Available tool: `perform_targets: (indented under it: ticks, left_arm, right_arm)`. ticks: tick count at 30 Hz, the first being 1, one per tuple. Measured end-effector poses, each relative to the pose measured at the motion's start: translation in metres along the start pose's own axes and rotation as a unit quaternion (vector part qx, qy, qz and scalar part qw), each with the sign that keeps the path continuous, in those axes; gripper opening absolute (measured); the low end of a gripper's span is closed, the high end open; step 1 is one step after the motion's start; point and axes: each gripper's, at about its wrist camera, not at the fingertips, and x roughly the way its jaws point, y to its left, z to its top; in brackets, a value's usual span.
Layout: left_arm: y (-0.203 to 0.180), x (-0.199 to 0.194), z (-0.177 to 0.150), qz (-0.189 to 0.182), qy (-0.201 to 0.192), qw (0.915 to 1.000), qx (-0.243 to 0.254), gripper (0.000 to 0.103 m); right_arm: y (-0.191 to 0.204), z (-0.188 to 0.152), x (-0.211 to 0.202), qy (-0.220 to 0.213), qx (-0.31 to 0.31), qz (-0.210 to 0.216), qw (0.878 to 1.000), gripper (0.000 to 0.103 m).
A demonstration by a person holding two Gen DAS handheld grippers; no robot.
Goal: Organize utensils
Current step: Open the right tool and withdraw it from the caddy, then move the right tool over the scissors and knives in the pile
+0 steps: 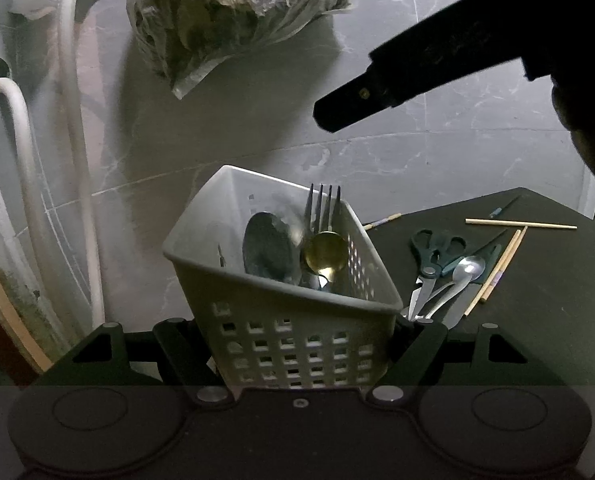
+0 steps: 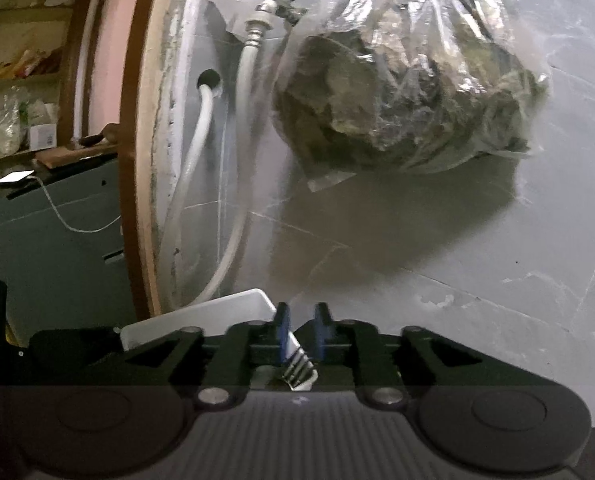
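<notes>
My left gripper (image 1: 301, 344) is shut on a white perforated basket (image 1: 281, 304), one finger on each side wall. Standing in the basket are a fork (image 1: 323, 208) with its tines up, a large grey spoon (image 1: 269, 252) and a gold spoon (image 1: 325, 254). My right gripper (image 1: 349, 100) hangs above the basket, apart from the fork. In the right wrist view its blue pads (image 2: 283, 328) stand a little apart, so the right gripper (image 2: 302, 320) is open. The fork's tines (image 2: 297, 368) show just below the pads, free of them, beside the basket's rim (image 2: 201, 316).
On the dark table (image 1: 537, 320) to the right lie green-handled scissors (image 1: 429, 264), a steel spoon (image 1: 463, 274) and several chopsticks (image 1: 521, 224). A bulky plastic bag (image 2: 409, 80) sits on the grey tiles. White hoses (image 2: 237, 160) and a tap run along the left.
</notes>
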Motion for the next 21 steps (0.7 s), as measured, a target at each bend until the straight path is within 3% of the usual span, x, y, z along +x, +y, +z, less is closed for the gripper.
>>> perform_targets:
  ticks: [7,12,21]
  left_arm:
    - [0.004,0.001,-0.001,-0.009,0.003,0.9999,0.003,0.078]
    - [0.005,0.001,-0.001,-0.013,0.004,0.9999,0.004,0.078]
    - [0.005,0.003,0.002,-0.010,0.013,0.9998,0.005,0.078]
  right_arm:
    - [-0.023,-0.004,-0.019,-0.003,0.055,-0.058,0.997,0.057]
    - [-0.044,-0.018,-0.035,0.016,0.095,-0.108,0.989,0.091]
    - [-0.062,-0.060,-0.055,0.082,0.147,-0.152,0.974,0.102]
